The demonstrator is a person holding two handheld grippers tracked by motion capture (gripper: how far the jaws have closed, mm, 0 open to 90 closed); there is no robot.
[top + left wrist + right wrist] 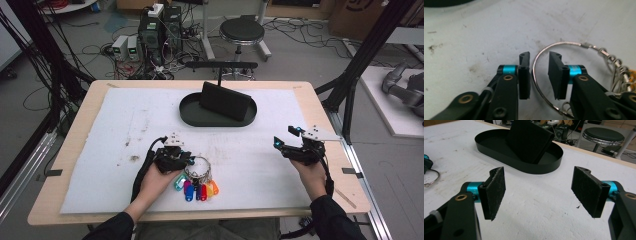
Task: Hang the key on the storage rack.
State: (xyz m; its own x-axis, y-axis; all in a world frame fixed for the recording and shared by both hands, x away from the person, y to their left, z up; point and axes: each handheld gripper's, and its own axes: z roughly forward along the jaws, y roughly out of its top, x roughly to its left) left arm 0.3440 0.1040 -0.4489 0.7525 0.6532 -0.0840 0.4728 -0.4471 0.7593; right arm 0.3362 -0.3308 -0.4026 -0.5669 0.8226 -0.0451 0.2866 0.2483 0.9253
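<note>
A wire key ring (199,169) with several coloured tags (197,190) lies on the white mat near the front edge. My left gripper (187,161) is down at the ring's left side. In the left gripper view its jaws (539,72) are open by a narrow gap and straddle the wire (559,45) without pinching it. My right gripper (285,136) hovers at the right of the mat, open wide with nothing between its pads (541,192). A black oval tray (192,118) at the back centre holds a black wallet-like block (225,100), which leans upright in the tray (536,168).
The white mat (125,125) covers most of the wooden table and is stained at its left. A stool (242,31), computers and cables stand on the floor beyond the far edge. Black frame posts rise at both sides.
</note>
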